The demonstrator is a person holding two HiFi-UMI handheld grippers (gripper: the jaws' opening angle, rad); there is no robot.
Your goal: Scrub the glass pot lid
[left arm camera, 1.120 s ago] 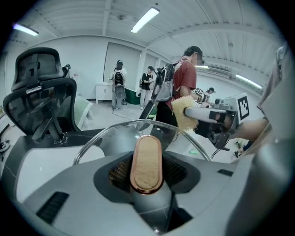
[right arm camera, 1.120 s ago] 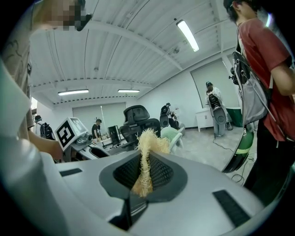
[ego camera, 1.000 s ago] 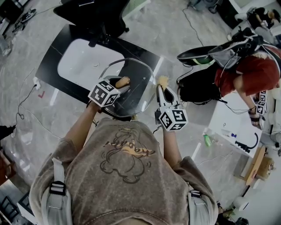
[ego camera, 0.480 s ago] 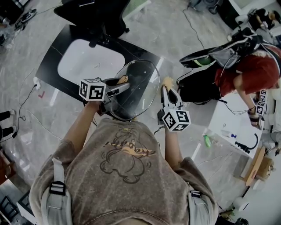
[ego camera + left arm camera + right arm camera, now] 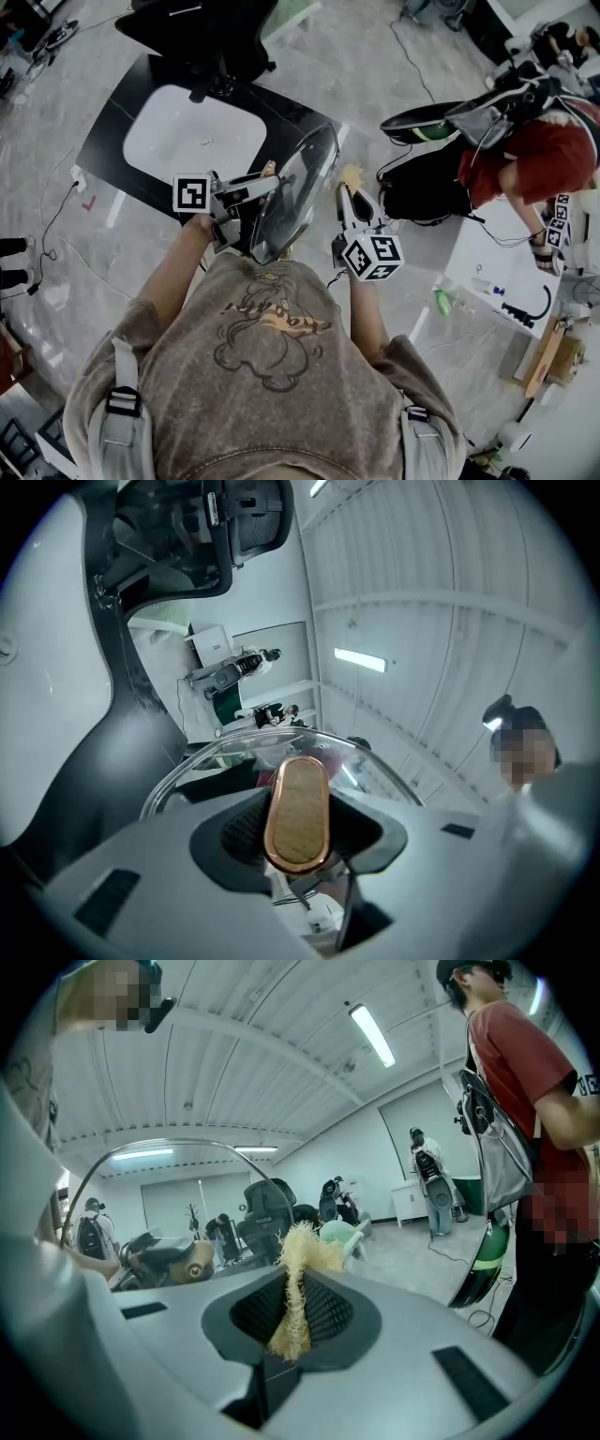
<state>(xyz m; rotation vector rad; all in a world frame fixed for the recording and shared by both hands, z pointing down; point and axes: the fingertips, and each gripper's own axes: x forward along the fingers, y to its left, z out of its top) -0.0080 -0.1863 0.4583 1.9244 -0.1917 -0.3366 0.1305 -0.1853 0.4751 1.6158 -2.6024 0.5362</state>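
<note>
Tilted edge-on, one lid (image 5: 298,187) fills left tool (image 5: 255,185), one scrubber (image 5: 351,174) right tool (image 5: 348,195).

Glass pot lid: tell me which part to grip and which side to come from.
Grip the oblong wooden knob at the centre of the glass pot lid, coming from the person's left. The lid stands almost on edge with the knob sticking out that way, and its glass is thin and smooth. The left gripper clamps the knob's long sides.
</note>
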